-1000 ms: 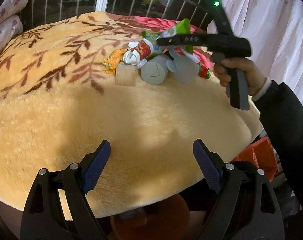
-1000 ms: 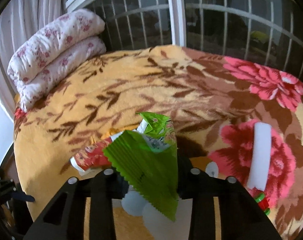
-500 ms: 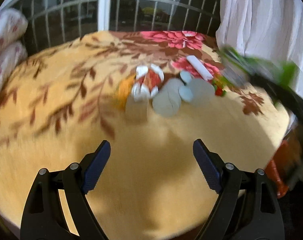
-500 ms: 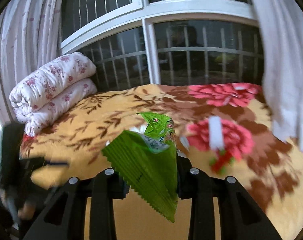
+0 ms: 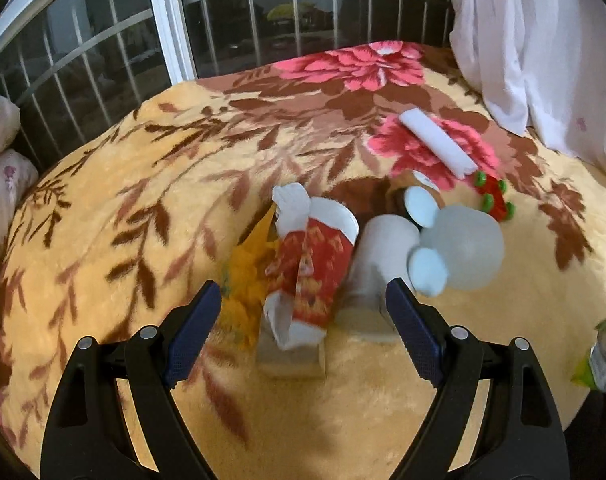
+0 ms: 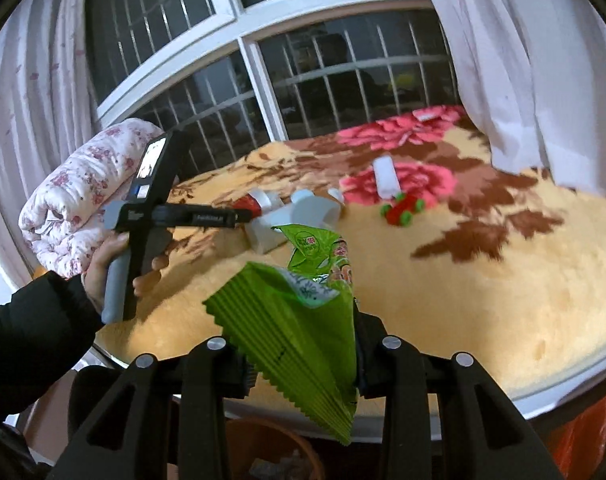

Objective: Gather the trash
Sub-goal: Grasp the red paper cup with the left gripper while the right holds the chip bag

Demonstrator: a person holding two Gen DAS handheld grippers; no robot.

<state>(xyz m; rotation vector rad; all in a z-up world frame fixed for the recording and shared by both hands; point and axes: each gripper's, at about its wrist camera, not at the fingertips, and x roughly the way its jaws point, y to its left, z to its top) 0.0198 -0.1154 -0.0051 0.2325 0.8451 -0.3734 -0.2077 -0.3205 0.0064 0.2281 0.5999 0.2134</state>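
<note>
The left gripper (image 5: 299,312) has its fingers spread, hovering over the bed (image 5: 103,264) with a crumpled red-and-white paper cup (image 5: 311,264) lying between them, beside an orange wrapper (image 5: 247,268) and a grey plush toy (image 5: 459,248). Off the bed's near edge, the right gripper (image 6: 303,364) pinches a green snack wrapper (image 6: 299,328) above a brown bin (image 6: 279,448).

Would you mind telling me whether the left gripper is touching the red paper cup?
Apart: the left wrist view shows the left gripper open, blanket visible between each jaw and the red paper cup.
</note>
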